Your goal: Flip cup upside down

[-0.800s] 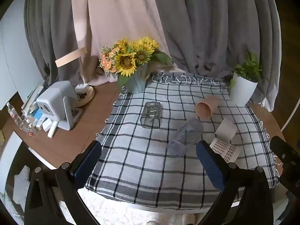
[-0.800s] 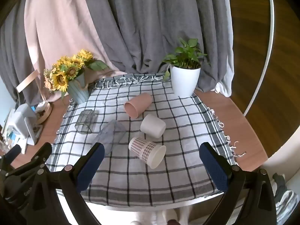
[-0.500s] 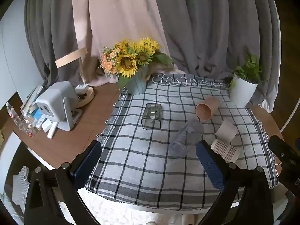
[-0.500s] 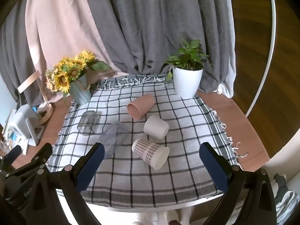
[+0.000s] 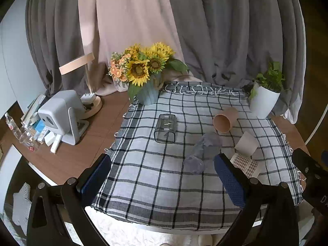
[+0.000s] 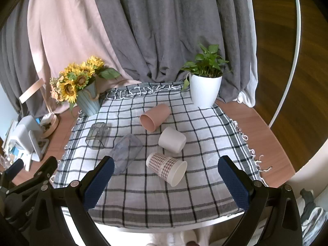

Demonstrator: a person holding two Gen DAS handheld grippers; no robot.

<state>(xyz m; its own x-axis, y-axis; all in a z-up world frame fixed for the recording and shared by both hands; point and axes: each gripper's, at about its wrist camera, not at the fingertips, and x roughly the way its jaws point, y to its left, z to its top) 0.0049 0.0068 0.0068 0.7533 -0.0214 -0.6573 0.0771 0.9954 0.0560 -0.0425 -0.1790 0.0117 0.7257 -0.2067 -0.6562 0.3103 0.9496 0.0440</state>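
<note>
Several cups lie on a checked cloth (image 6: 205, 135). A pink cup (image 6: 154, 117) (image 5: 223, 120) lies on its side with its mouth toward me. A white cup (image 6: 171, 139) (image 5: 246, 144) sits upside down. A checked paper cup (image 6: 166, 168) (image 5: 245, 165) lies on its side. A clear ribbed tumbler (image 6: 125, 152) (image 5: 202, 152) and a dark square glass (image 6: 96, 135) (image 5: 165, 128) also lie on their sides. My left gripper (image 5: 162, 177) and right gripper (image 6: 166, 181) are open, empty, and held above the cloth's near edge.
A sunflower vase (image 6: 88, 100) (image 5: 148, 93) stands at the cloth's back left. A white plant pot (image 6: 205, 91) (image 5: 263, 100) stands at the back right. A grey device (image 5: 61, 115), books and bottles sit on the wooden table (image 5: 82, 149) to the left.
Both grippers have drawn back and risen slightly, so the cups sit a little lower and farther in view. Nothing on the cloth has moved.
</note>
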